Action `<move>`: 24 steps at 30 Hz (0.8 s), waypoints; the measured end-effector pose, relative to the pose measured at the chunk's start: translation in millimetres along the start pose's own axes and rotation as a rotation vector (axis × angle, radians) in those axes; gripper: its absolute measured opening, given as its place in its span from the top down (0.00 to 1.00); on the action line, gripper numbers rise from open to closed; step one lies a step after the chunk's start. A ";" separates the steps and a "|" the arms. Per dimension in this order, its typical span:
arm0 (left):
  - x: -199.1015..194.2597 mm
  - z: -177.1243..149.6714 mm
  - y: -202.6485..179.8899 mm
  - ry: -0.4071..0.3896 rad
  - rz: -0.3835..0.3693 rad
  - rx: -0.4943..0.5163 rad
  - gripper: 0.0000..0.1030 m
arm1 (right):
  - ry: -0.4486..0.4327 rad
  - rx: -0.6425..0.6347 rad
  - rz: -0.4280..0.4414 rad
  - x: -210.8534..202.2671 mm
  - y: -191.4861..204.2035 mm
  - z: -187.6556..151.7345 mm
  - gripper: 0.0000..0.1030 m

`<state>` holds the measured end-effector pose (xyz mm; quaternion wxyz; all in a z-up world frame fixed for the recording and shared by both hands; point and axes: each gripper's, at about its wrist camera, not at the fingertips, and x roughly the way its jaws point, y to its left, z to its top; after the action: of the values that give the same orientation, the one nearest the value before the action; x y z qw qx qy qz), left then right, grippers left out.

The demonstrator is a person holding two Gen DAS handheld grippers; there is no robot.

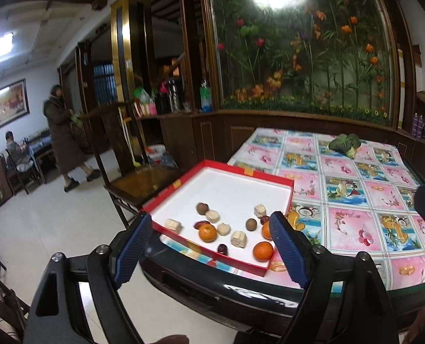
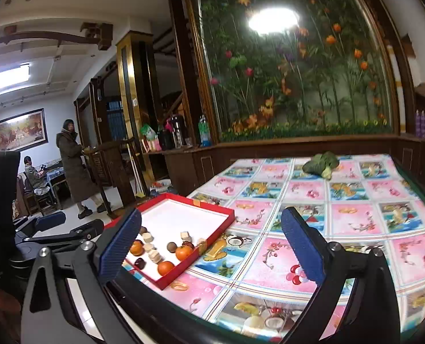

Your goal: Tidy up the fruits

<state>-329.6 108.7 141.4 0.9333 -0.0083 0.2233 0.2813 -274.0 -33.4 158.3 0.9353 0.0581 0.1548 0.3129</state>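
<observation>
Both grippers, left gripper (image 1: 212, 238) and right gripper (image 2: 212, 246), released, empty, off table (image 2: 355, 215). Next: reach mandarin (image 1: 263, 251) at 6 o'clock corner of red box (image 1: 287, 197).

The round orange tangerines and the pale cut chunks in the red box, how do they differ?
The round orange tangerines are smooth, bright spheres; the pale cut chunks are beige and blocky, with flat cut faces. The tangerines look larger than the chunks. Both lie loose on the white floor of the red box, touched by neither gripper.
</observation>
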 end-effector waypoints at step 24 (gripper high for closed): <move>-26.5 14.6 20.7 -0.105 0.045 -0.052 0.00 | -0.160 -0.092 0.047 -54.2 27.4 7.7 0.00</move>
<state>-354.2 114.3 167.9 0.9366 -0.0130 0.1667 0.3079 -328.0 -44.3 184.9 0.9388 0.0433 0.0635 0.3357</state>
